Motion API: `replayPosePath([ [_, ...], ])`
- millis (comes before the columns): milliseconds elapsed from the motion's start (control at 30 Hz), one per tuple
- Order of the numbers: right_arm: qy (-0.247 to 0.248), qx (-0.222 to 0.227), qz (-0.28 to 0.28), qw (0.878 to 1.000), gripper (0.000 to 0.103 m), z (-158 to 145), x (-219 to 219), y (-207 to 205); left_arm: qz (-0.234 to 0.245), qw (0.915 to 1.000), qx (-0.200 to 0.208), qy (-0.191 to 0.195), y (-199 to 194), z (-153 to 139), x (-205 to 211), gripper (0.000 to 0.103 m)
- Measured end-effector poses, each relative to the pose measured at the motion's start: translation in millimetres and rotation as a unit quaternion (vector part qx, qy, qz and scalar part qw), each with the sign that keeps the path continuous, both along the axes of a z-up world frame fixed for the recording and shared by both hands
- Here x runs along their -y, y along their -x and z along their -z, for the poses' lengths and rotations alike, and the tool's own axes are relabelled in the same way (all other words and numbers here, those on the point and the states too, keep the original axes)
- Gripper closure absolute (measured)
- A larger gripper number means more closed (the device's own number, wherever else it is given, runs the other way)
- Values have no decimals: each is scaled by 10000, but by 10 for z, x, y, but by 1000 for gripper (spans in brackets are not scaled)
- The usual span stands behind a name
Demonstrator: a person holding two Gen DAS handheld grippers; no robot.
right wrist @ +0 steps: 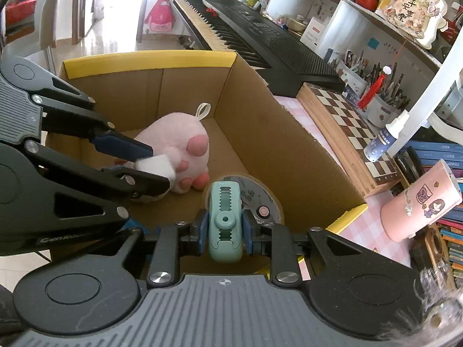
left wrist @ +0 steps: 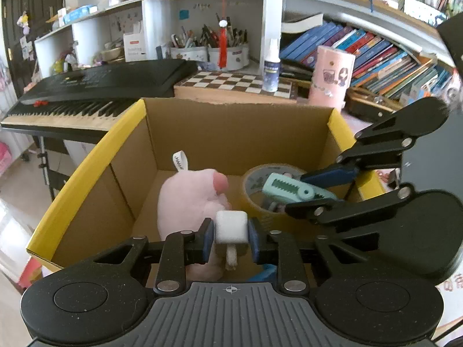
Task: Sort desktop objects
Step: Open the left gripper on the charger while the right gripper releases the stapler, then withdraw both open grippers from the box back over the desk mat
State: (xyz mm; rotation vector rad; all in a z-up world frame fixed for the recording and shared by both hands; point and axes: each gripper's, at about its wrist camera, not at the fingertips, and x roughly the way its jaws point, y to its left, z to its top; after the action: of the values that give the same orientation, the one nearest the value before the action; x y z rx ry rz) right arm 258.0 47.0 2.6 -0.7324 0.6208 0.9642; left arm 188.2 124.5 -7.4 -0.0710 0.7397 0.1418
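left gripper (left wrist: pixel 231 235): pads pinch a white foam-like cube (left wrist: pixel 231 227), held just above the cardboard box (left wrist: pixel 86 170) floor, beside the plush.
right gripper (right wrist: pixel 225 227): narrow, clamped on a mint plastic toothed clip (right wrist: pixel 225 219); long axis runs along the fingers, over the tape.
pink plush (right wrist: pixel 176 150): soft, rounded, on the box floor.
tape roll (left wrist: pixel 260 185): glossy ring, farther in.

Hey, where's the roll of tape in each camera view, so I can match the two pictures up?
Left wrist view: the tape roll lies right of centre on the box floor, beside the pink plush.
Right wrist view: the tape roll is at lower centre, partly behind the green clip.
Shared landmark: the chessboard.
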Motion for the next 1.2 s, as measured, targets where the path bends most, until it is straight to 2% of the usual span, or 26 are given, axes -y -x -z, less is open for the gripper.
replayPosePath([
  [300, -215, -21, 169, 9996, 79, -85, 71, 32, -96, 9992, 354, -165, 144, -153, 29, 71],
  [433, -424, -2, 379, 9984, 75, -169, 150, 55, -135, 9986, 479, -171, 219, -223, 45, 69],
  [467, -487, 0, 440, 9978, 75, -192, 178, 69, -142, 9985, 508, -172, 237, -238, 50, 68],
  [533, -631, 13, 565, 9964, 75, -242, 240, 110, -145, 9981, 572, -174, 284, -270, 59, 59],
  [600, -786, 29, 696, 9945, 74, -298, 304, 151, -167, 9975, 656, -193, 335, -306, 73, 58],
  [833, -1380, 85, 1195, 9832, 72, -465, 550, 329, -191, 9960, 852, -167, 503, -404, 80, 57],
  [1100, -1813, 154, 1778, 9671, 72, -567, 788, 563, -260, 9947, 984, -144, 735, -452, 49, 56],
  [1200, -1959, 163, 2084, 9581, 72, -572, 866, 656, -317, 9938, 1051, -149, 837, -465, 26, 49],
])
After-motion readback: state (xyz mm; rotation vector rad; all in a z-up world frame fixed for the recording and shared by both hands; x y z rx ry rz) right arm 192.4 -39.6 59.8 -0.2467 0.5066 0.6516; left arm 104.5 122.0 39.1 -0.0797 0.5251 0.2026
